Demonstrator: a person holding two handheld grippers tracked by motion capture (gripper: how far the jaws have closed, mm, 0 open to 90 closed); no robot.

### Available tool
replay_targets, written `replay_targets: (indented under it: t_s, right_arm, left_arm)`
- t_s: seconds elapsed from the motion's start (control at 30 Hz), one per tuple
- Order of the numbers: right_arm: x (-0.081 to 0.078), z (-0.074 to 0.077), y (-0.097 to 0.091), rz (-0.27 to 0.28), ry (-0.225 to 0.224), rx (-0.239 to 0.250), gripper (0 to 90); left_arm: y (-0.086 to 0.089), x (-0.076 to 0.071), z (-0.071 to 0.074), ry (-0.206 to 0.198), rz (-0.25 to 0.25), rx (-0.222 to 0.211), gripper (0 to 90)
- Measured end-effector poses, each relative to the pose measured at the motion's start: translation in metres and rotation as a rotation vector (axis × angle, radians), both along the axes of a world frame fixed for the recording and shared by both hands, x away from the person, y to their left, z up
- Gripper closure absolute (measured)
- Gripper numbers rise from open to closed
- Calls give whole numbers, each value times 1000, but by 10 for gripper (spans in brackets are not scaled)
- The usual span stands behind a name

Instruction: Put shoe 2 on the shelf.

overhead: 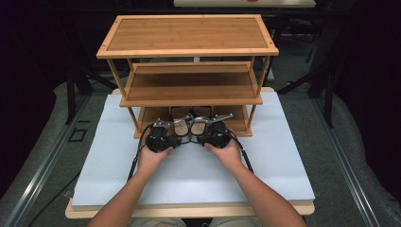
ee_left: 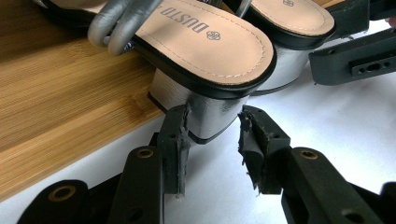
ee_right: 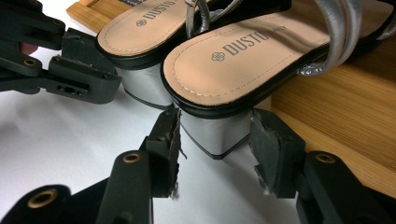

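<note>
A white-topped table [overhead: 283, 165] carries a three-tier bamboo shoe rack [overhead: 189, 52] at its far middle. On the rack's lowest shelf [ee_left: 56, 107], at the front edge, sit two silver block-heeled sandals side by side, their heels overhanging toward the person. The person's left hand [overhead: 150, 158] and right hand [overhead: 228, 153] rest on the table just in front of the rack, each holding a black gripper.

The left gripper [ee_left: 212, 128] has its jaws spread around the silver heel of the left sandal [ee_left: 205, 42]; one pad touches the heel's side, the other stands just clear of it. The right gripper [ee_right: 215, 135] likewise has its jaws parted on either side of the right sandal [ee_right: 261, 51] heel, both pads close against it; I cannot tell whether they press it. Both insoles read "DUSTO".
</note>
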State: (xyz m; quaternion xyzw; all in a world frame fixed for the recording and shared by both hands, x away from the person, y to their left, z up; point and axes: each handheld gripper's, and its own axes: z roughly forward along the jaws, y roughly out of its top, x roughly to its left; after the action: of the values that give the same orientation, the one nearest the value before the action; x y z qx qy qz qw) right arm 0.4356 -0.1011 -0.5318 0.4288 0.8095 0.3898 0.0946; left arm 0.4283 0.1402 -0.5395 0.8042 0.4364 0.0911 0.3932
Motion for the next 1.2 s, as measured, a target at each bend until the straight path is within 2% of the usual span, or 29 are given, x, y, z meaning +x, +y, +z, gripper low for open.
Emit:
replay_targets:
  t_s: [0.13,0.57,0.7,0.73,1.0,1.07,1.1,1.13,1.2]
  right_arm:
    - [0,0,0,1,-10,-3,523]
    - [0,1,-1,6,9,10,520]
    - [-2,5,-3,7,15,11,516]
    - [-2,5,-3,11,9,12,515]
    - [-8,11,-10,11,10,-2,505]
    - [-9,13,-14,21,10,9,505]
    - [-9,14,-15,19,13,11,505]
    - [-11,16,-16,-3,0,-6,505]
    - [-13,19,-21,21,7,17,505]
  left_arm:
    - [1,1,0,7,-1,-3,624]
    - [2,0,3,3,-10,-8,628]
    - [4,-2,9,-1,-17,-14,628]
    - [5,-4,11,-9,-15,-33,628]
    - [12,-9,20,-19,-15,-26,627]
    - [16,-10,24,-26,-10,-29,627]
    - [18,-11,26,-25,-10,-31,627]
    - [20,-13,28,-22,-7,-36,627]
    - [25,-16,31,-30,-8,-39,627]
